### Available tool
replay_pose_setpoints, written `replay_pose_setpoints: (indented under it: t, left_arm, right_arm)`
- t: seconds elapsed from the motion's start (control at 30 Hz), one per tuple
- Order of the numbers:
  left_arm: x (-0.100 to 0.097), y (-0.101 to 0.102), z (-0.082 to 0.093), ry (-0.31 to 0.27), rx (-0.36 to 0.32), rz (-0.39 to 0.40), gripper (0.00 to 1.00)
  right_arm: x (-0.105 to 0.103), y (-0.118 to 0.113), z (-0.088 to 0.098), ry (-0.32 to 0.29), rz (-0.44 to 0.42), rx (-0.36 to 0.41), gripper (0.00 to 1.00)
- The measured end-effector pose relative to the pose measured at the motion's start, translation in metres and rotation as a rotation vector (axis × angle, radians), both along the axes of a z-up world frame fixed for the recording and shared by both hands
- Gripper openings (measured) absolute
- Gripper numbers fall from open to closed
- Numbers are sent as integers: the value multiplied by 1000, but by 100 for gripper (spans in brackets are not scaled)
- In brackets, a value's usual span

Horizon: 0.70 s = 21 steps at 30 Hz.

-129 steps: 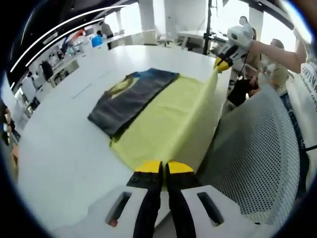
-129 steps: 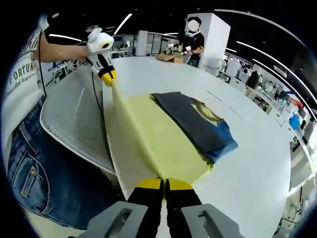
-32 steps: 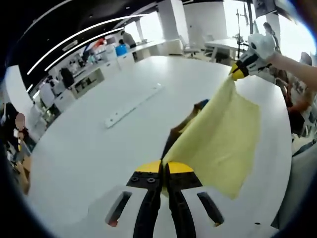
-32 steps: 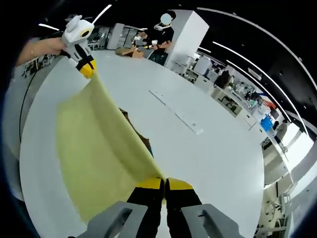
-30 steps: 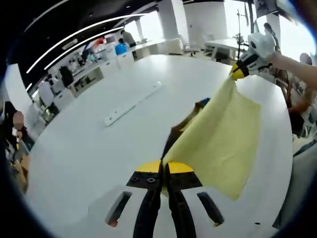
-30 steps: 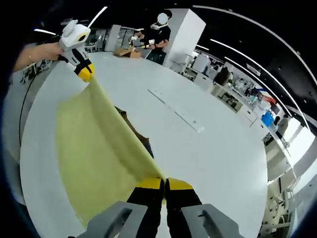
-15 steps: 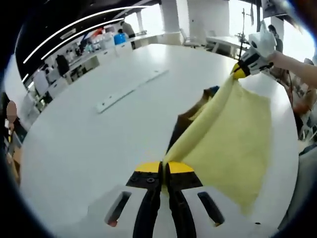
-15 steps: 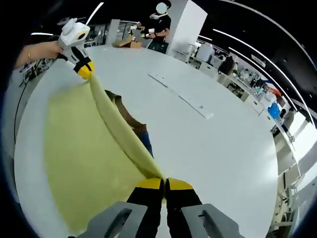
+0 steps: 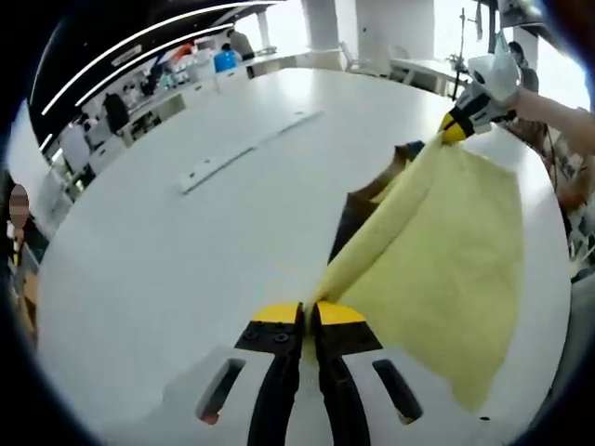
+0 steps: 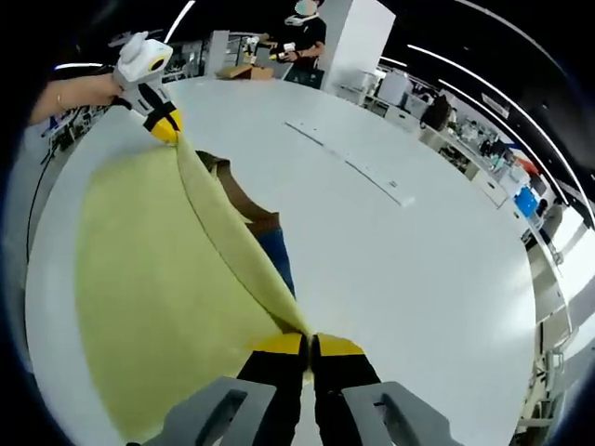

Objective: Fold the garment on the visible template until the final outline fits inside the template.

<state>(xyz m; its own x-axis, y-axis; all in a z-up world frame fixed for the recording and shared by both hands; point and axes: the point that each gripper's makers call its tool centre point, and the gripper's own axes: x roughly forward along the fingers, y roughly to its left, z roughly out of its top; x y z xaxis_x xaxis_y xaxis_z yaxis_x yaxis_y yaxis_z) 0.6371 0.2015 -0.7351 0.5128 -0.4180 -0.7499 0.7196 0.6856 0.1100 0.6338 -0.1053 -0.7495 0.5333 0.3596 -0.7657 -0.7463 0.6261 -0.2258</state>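
Both grippers are lifting the yellow template sheet [image 9: 446, 251] by one edge: the left gripper [image 9: 305, 316] has its jaws clamped on one corner at the frame's bottom centre, the right gripper [image 10: 304, 346] is pinching the other. The folded garment [image 10: 251, 223], brown and blue, is peeking out beyond the raised edge, mid-frame, lying on the white desk [image 9: 186, 251]. Judging from here, keeping the edge taut and level between both hands matters. Plenty of open desk is lying toward the upper left; a white strip [image 9: 246, 153] lies well apart.
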Motion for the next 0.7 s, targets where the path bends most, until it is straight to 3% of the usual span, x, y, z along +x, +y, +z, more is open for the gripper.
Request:
replay_pose_setpoints:
  t: [0.2,0.33,0.5,0.7]
  left_arm:
    - [-1,1,16,-43,-78,2,4]
    - [-9,-1,19,-63,-90,-57,7]
    - [-15,0,11,-67,-41,-107,12]
    - [-11,1,0,-81,30,-154,14]
  right_arm:
    - [-3,-8,10,-32,23,-47,8]
    - [-9,-5,15,-36,64,-50,13]
    - [-12,0,18,-54,102,-73,18]
    - [-13,8,17,-77,150,-94,16]
